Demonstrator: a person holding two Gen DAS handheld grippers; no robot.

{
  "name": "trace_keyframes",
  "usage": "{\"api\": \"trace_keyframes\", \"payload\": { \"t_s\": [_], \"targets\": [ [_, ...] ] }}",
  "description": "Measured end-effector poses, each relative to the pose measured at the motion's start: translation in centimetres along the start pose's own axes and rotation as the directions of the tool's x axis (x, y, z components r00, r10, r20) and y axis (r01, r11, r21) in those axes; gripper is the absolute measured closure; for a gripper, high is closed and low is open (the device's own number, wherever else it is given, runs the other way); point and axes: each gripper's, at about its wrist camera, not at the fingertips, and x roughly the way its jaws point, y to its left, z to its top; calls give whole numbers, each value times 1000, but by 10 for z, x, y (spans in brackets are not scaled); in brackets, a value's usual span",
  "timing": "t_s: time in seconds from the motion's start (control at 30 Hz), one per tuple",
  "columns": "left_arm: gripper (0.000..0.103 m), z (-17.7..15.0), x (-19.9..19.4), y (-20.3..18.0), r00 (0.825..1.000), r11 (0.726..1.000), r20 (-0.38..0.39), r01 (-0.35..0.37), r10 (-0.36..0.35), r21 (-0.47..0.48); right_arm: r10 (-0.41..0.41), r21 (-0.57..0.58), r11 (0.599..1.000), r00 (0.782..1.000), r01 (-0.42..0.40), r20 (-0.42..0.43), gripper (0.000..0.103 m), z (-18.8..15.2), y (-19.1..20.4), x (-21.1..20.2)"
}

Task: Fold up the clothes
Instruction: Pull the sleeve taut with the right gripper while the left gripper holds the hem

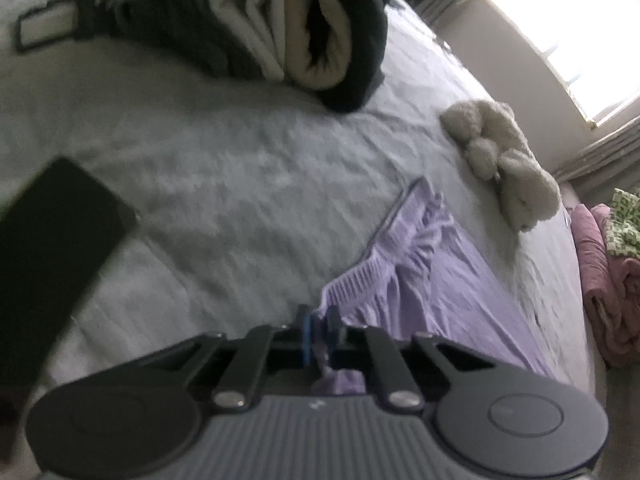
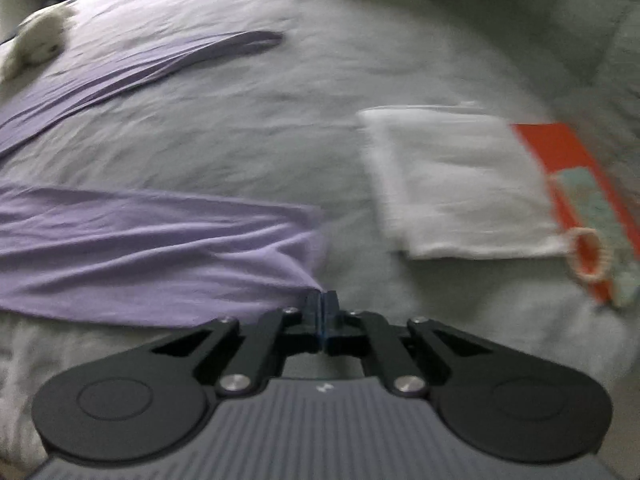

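White bedsheet (image 1: 224,168) covers a wide bed and fills both views, creased all over. Across it lies a pair of lilac trousers (image 2: 132,256), mostly flat; the right wrist view shows one leg spread wide near the camera and the other leg (image 2: 168,60) stretched thin further off. Both frames are blurred.

A dark heap of clothes (image 1: 256,28) with pale linings sits at the far side of the bed. A folded white cloth (image 2: 452,184) lies to the right of the trousers, well apart from them, partly over an orange book (image 2: 568,168). A cream soft toy (image 1: 504,160) rests near the waistband (image 1: 384,264).

The left gripper (image 1: 318,332) has its jaws pinching the gathered waistband. The right gripper (image 2: 322,312) has its jaws pressed together on the hem corner of the near leg.

Risks, as a judgement: each hold is only a small nip of thin cloth, so a quick pull could slip a corner free. Uneven lifting could skew the fold. Swinging the waistband could drag it over the soft toy, and the right side could snag the white cloth.
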Motion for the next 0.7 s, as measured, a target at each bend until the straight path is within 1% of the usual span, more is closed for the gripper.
{"api": "trace_keyframes", "payload": {
  "t_s": [0.1, 0.17, 0.27, 0.33, 0.47, 0.63, 0.7],
  "targets": [
    [97, 5, -10, 3, 1000, 1000, 16, 16, -15, -3, -30, 1, 1000, 1000, 30, 5, 102, -2, -13, -8],
    [97, 8, -17, 6, 999, 999, 31, 33, -33, -7, -36, -8, 999, 999, 36, 11, 102, -3, -13, -14],
    [97, 11, -22, 7, 998, 1000, 49, 30, -30, 1, -40, -22, 999, 999, 40, 26, 102, -1, -13, -20],
    [97, 11, -23, 9, 998, 999, 45, 36, -36, -7, -45, -24, 999, 999, 46, 22, 102, 1, -13, -19],
    [97, 10, -17, 14, 1000, 1000, 12, 20, -20, -23, -49, -25, 998, 999, 49, 4, 102, 1, -12, -16],
    [97, 9, -10, 20, 1000, 999, -31, -4, 2, -42, -69, -43, 997, 997, 68, -27, 102, -7, -9, -10],
    [97, 10, -9, 22, 999, 999, -40, -15, 13, -43, -68, -31, 997, 997, 67, -23, 102, -11, -12, -13]
  ]
}}
